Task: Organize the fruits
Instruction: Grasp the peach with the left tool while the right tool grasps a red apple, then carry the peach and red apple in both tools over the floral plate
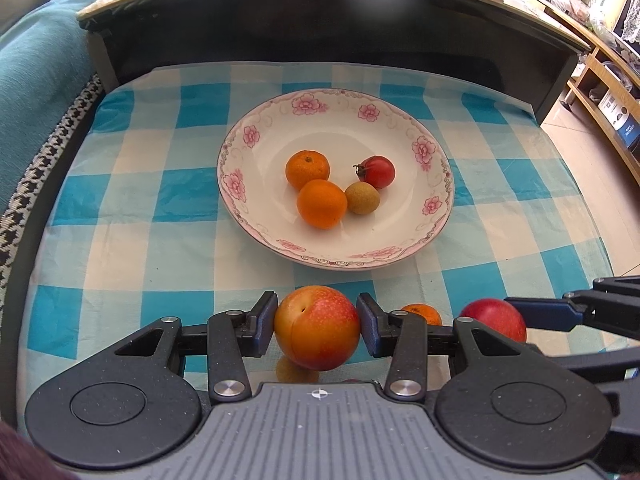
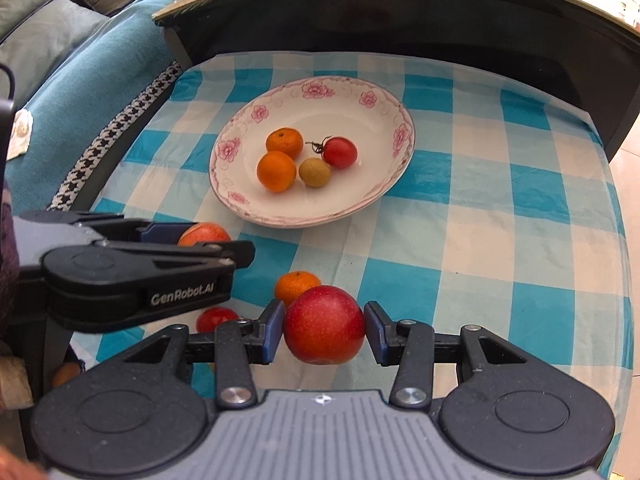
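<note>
Black tongs — blue pads, silver screws, ribbed grey body — marked GenRobot.AI.

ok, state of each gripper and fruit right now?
left gripper: shut on the yellow-red plum
right gripper: shut on the red plum
plate: holds two mandarins, a tomato, a small greenish fruit
loose mandarin: on the checked cloth

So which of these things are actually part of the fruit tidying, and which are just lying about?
Part of the job:
- left gripper, closed on the yellow-red plum
- right gripper, closed on the red plum
- flowered plate, holding two tangerines, a tomato and a small green fruit
- loose tangerine and tomato on the cloth

Just lying about:
- checked tablecloth
- teal blanket
- wooden shelf
</note>
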